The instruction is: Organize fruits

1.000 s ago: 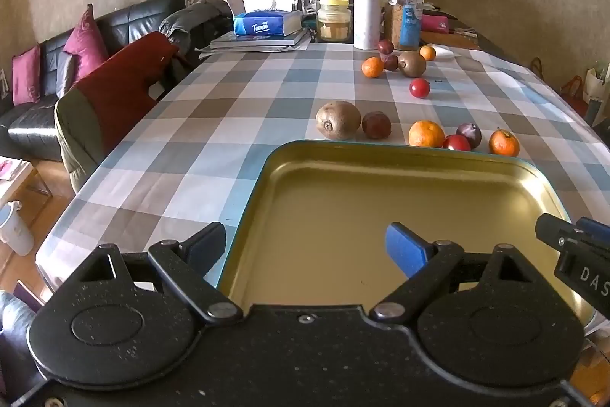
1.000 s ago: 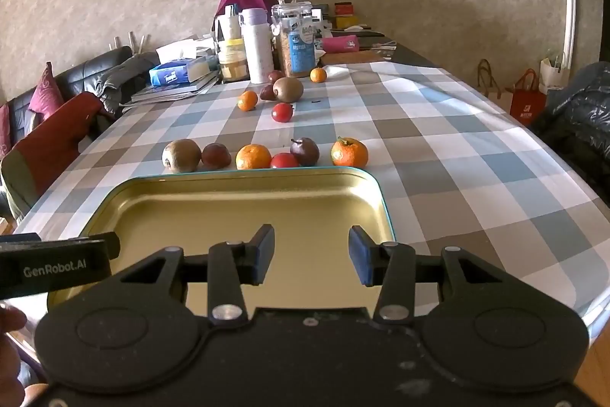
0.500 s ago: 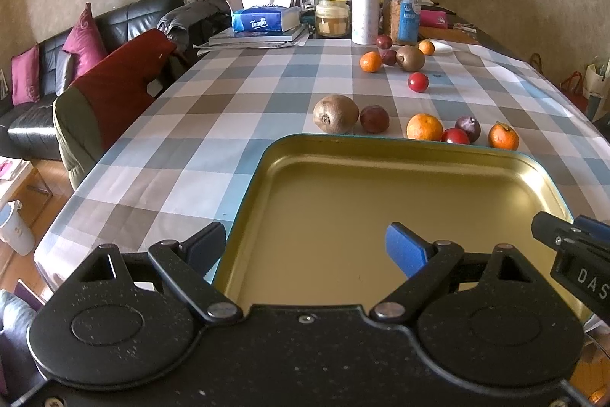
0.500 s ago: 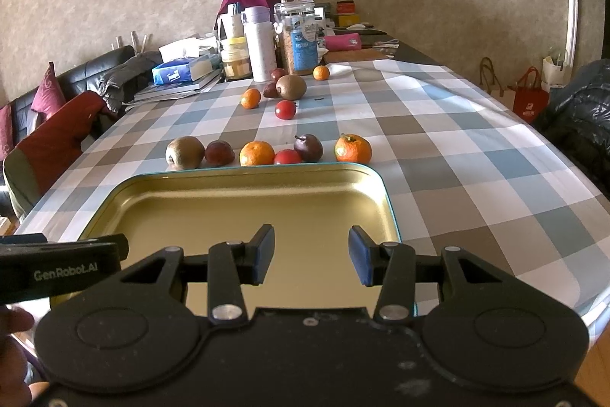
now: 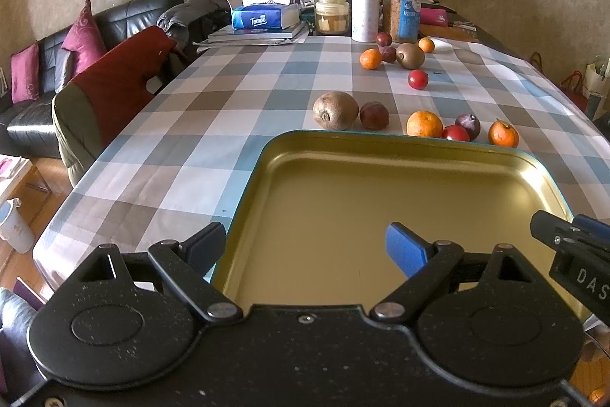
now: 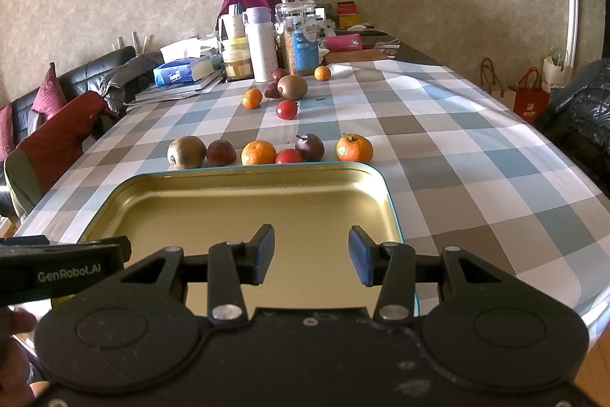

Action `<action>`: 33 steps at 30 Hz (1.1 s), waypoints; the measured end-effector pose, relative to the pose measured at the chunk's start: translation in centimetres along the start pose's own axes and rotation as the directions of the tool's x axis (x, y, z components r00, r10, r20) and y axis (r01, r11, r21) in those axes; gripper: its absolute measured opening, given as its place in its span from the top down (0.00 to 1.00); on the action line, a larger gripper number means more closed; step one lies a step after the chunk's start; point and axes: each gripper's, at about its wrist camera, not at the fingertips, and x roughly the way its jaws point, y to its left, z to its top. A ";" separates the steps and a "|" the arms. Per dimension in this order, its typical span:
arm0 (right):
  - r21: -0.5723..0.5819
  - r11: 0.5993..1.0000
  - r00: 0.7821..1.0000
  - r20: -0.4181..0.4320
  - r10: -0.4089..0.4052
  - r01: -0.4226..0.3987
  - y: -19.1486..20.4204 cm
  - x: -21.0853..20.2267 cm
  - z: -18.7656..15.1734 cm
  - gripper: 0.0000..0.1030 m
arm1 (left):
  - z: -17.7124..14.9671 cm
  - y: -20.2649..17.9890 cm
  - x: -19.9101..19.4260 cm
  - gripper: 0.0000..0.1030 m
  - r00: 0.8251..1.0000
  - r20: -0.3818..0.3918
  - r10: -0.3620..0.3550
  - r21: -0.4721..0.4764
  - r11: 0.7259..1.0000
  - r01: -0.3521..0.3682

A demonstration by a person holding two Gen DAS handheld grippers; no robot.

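Nothing sorted yet: the gold metal tray (image 6: 244, 185) at frame centre is bare, the round fruits (image 6: 258, 152) wait above it, and the left gripper (image 5: 305, 248) and right gripper (image 6: 310, 254) are both spread, holding nothing.

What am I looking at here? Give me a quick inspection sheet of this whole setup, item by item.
Surface: checked tablecloth covering a long table.
Job's things: empty gold tray; six fruits in a row behind it, including a kiwi and an orange; six more farther back.
Clutter: tissue box, white bottle, jars, books at the far end.
Grippers: left claw and right claw both open, empty, over the tray.
Cables: nothing seen.
Surroundings: black sofa, shopping bags on the floor.
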 end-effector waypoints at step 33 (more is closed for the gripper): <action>-0.005 0.999 0.999 -0.009 -0.032 0.032 0.4 2.7 2.7 0.55 | 3.1 0.0 2.2 0.13 1.000 0.007 -0.006 0.024 1.000 0.006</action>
